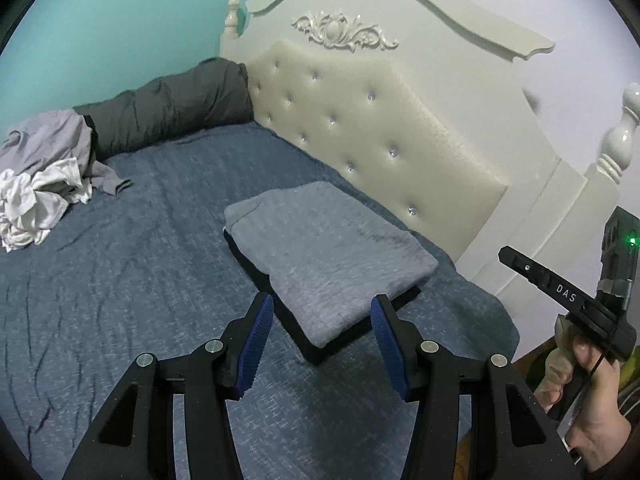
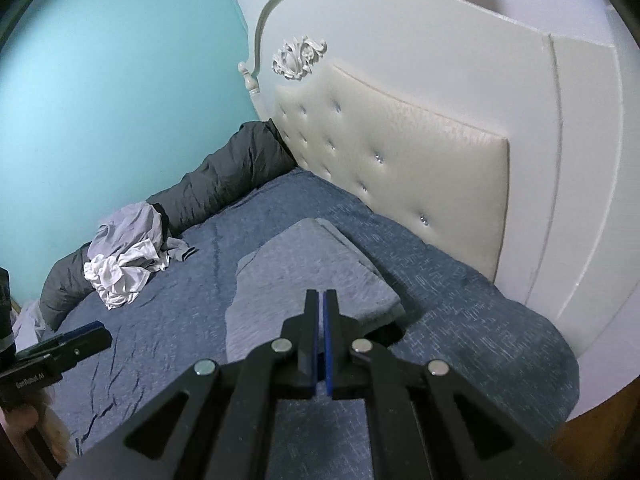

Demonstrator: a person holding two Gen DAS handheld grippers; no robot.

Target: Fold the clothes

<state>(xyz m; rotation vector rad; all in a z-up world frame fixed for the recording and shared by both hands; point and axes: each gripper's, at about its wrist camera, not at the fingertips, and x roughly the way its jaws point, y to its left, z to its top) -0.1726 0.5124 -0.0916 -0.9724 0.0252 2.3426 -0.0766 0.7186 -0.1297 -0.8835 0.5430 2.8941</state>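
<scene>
At the far left edge of the bed (image 1: 140,240), against the teal wall (image 1: 120,20), lies a loose heap of clothes (image 1: 44,176): a pale grey piece on top and a crumpled white piece below; the heap is not folded; behind it a long dark grey rolled blanket (image 1: 172,108) runs along the same edge up to the corner by the headboard (image 1: 360,120); the bed wears a blue sheet with small creases. More to the right, near the head end of the bed and just beside the padded cream headboard, a folded grey garment (image 1: 332,256) lies flat on top of a folded black one (image 1: 316,350), which peeks out under its near edges; this small pile is well apart from the heap. The left gripper (image 1: 322,340) hangs above the near edge of the pile; its blue pads (image 1: 256,344) stand apart and nothing is between them; it touches no cloth. Further right, the right gripper (image 2: 324,334) is clenched tight, pads pressed together with nothing caught in them; it hangs over the same pile; a hand (image 1: 592,412) holds its handle at the bed's right side.
</scene>
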